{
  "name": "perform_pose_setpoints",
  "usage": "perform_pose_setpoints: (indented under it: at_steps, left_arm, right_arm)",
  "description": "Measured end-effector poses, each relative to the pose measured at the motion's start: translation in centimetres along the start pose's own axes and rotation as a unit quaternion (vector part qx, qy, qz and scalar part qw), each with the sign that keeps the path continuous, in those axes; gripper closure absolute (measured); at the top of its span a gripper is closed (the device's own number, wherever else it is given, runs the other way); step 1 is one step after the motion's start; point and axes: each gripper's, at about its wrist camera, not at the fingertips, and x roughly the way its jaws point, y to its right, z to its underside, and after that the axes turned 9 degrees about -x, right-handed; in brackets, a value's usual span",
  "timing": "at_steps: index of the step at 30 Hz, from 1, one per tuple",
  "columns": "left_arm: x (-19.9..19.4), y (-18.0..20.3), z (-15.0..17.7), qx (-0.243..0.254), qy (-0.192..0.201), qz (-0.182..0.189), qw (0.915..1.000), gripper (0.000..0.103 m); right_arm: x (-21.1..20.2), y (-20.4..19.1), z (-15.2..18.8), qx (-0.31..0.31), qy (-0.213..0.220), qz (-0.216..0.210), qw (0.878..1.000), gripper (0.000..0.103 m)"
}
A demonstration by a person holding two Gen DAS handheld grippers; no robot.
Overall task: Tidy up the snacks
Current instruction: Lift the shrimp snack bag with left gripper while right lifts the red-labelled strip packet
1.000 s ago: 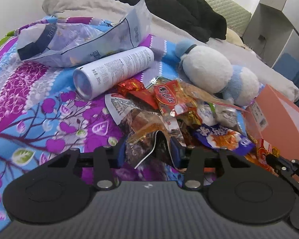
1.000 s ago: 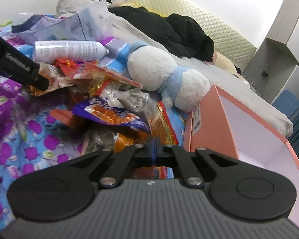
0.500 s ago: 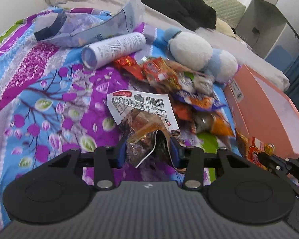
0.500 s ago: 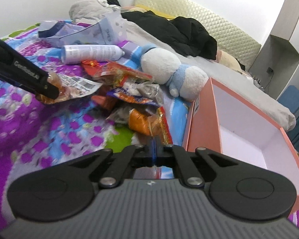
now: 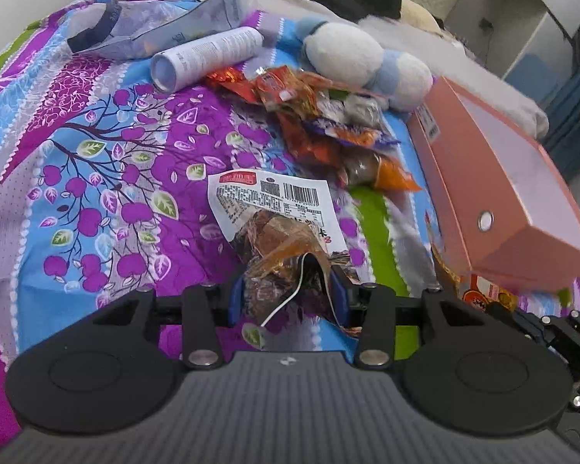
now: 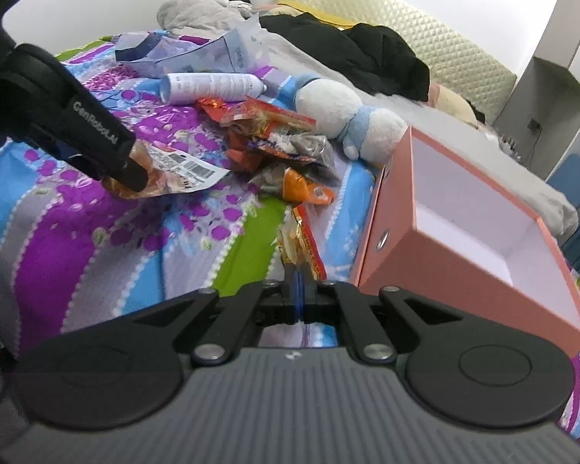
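A clear packet with a white barcode label (image 5: 278, 216) is pinched at its crumpled lower end by the left gripper (image 5: 286, 294), low in the middle of the left wrist view, and its labelled end is fanned out above the bedspread (image 5: 96, 193). In the right wrist view a thin red and yellow packet (image 6: 303, 243) is clamped edge-on by the right gripper (image 6: 297, 301), whose jaws are drawn almost together, at the centre of the frame. The open pink box (image 6: 464, 239) is seen at the right of both views, its white inside apparently bare, and the remaining snack pile (image 5: 328, 131) is left in the upper middle, just beside a plush toy (image 5: 363, 62) and a white can (image 5: 208, 56). The step is judged to be the carrying of both packets to the box. It is best done if each packet is lifted clear of the near wall, brought over the opening from above, and released only once wholly inside the rim; the box looks light, so its walls should not be nudged, and the loose labelled end should be kept from catching on the edge
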Motion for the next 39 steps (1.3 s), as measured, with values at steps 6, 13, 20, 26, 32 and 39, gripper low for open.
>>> perform_pose_setpoints:
  at_steps: [6, 13, 20, 26, 32, 39]
  left_arm:
    - [0.0, 0.7, 0.8, 0.043, -0.017, -0.005, 0.9989, 0.053]
    - [0.5, 0.4, 0.6, 0.026, -0.036, 0.003, 0.999, 0.048]
    - [0.3, 0.2, 0.6, 0.014, -0.04, 0.011, 0.999, 0.029]
    - [0.2, -0.8, 0.1, -0.014, -0.045, 0.009, 0.9988, 0.017]
    - [0.7, -1.2, 0.0, -0.03, -0.051, 0.014, 0.9982, 0.014]
    - [1.7, -0.8, 0.2, -0.03, -0.054, 0.011, 0.998, 0.014]
  right_arm:
    - [-0.6, -0.2, 0.8, 0.008, -0.011, -0.016, 1.0, 0.099]
    - [-0.2, 0.6, 1.8, 0.043, -0.029, -0.058, 0.997, 0.095]
    - [-0.1, 1.2, 2.8, 0.107, -0.027, -0.105, 0.988, 0.019]
    - [-0.2, 1.8, 3.3, 0.145, -0.014, -0.11, 0.983, 0.017]
    - [0.4, 3.4, 3.8, 0.219, -0.006, -0.09, 0.972, 0.017]
    - [1.9, 3.6, 4.7, 0.249, -0.006, -0.075, 0.966, 0.017]
